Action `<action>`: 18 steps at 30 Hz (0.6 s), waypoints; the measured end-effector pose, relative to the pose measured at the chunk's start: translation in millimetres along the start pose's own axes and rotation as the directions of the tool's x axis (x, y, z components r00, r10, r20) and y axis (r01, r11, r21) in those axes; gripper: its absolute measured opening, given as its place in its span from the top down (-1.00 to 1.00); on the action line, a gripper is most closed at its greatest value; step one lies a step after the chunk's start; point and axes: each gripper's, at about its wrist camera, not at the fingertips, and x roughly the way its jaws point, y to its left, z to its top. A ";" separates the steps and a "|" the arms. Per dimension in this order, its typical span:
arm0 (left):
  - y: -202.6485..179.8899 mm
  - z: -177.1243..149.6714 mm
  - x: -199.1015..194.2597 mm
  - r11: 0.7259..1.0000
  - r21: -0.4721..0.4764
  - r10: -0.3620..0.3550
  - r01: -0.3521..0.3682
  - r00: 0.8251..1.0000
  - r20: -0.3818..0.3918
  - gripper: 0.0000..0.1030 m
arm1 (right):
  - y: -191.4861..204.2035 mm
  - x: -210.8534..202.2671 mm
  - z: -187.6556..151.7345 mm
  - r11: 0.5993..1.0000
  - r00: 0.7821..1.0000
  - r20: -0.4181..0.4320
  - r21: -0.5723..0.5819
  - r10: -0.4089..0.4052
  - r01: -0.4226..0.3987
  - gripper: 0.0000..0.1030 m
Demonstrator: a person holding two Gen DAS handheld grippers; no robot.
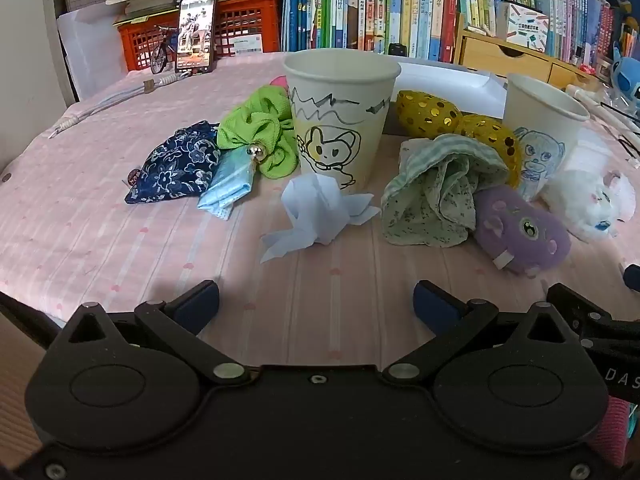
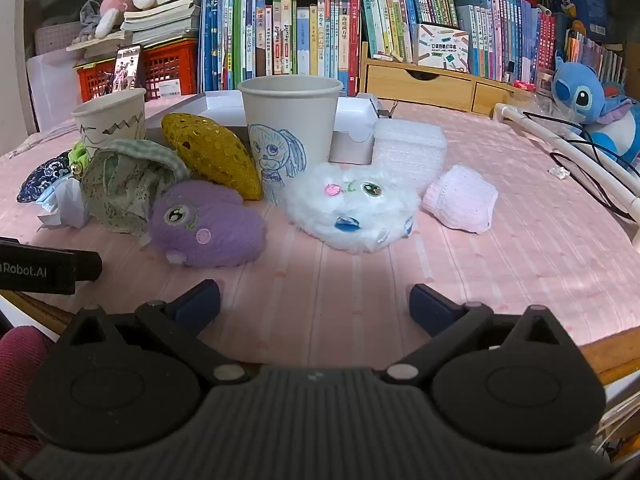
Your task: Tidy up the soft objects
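On the pink bedspread stand two paper cups: one with a yellow-eared animal drawing and one with a blue dog drawing. Around them lie soft things: a navy floral pouch, a green scrunchie, a folded blue mask, a crumpled tissue, a green cloth, a gold sequin pillow, a purple plush, a white fluffy plush and a pink knit piece. My left gripper and right gripper both hover open and empty near the front edge.
A white box and white foam block sit behind the cups. Further back are bookshelves, a red crate, a phone and a blue plush toy. A white tube with cables runs along the right.
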 end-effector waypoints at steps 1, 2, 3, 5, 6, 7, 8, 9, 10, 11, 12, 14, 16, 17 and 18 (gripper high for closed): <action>5.8 3.7 5.9 1.000 -0.020 -0.005 0.004 1.000 -0.029 -1.00 | 0.0 0.1 0.0 1.000 1.000 -0.002 0.000 0.000 0.000 -1.00; 4.8 3.8 6.4 1.000 -0.021 0.003 -0.004 1.000 -0.026 -1.00 | 0.0 0.0 0.0 1.000 1.000 -0.002 0.000 0.000 0.000 -1.00; 0.1 3.4 3.8 1.000 -0.020 0.020 -0.020 1.000 -0.016 -1.00 | 0.1 0.0 0.0 1.000 1.000 -0.001 0.000 -0.001 0.001 -1.00; -2.3 4.2 4.6 0.999 -0.019 0.029 -0.029 0.999 -0.016 -1.00 | 0.2 -0.2 -0.1 1.000 1.000 0.001 0.002 -0.003 0.003 -1.00; -3.6 4.1 4.0 0.999 -0.020 0.031 -0.032 0.999 -0.013 -1.00 | 0.4 -0.5 -0.2 1.000 1.000 0.002 0.003 -0.005 0.005 -1.00; -0.1 3.5 4.0 0.999 -0.028 0.025 -0.025 1.000 -0.012 -1.00 | 0.6 -0.8 -0.3 1.000 1.000 0.004 0.004 -0.007 0.007 -1.00; 0.3 4.0 3.2 0.999 -0.029 0.024 -0.025 1.000 -0.013 -1.00 | 0.7 -1.0 -0.4 1.000 1.000 0.005 0.004 -0.008 0.008 -1.00; 0.4 4.6 3.3 0.999 -0.030 0.023 -0.024 1.000 -0.016 -1.00 | 0.7 0.8 -2.3 1.000 1.000 0.002 0.002 -0.007 0.007 -1.00; 0.8 4.9 3.3 0.999 -0.029 0.022 -0.023 1.000 -0.017 -1.00 | 0.5 0.8 -2.2 1.000 1.000 0.002 0.002 -0.007 0.007 -1.00; 1.1 5.2 3.2 0.999 -0.028 0.021 -0.022 1.000 -0.018 -1.00 | 0.3 0.8 -2.2 1.000 1.000 0.002 0.002 -0.006 0.006 -1.00; 1.4 5.3 3.7 0.999 -0.028 0.020 -0.021 1.000 -0.019 -1.00 | 0.1 0.8 -2.1 1.000 1.000 0.003 0.002 -0.006 0.006 -1.00; 1.0 5.1 3.9 0.999 -0.026 0.020 -0.020 1.000 -0.018 -1.00 | 1.0 -0.2 -1.1 1.000 1.000 0.002 0.002 -0.008 0.008 -1.00; 0.0 4.9 3.8 1.000 -0.023 0.021 -0.021 1.000 -0.017 -1.00 | 0.9 -0.4 -0.9 1.000 1.000 0.002 0.002 -0.008 0.008 -1.00; -0.4 4.7 3.8 0.999 -0.023 0.023 -0.023 1.000 -0.016 -1.00 | 0.8 -0.5 -0.7 1.000 1.000 0.002 0.002 -0.008 0.008 -1.00; -0.9 4.6 3.9 0.999 -0.022 0.024 -0.024 1.000 -0.014 -1.00 | 1.0 -0.7 -0.6 1.000 1.000 0.003 0.003 -0.008 0.008 -1.00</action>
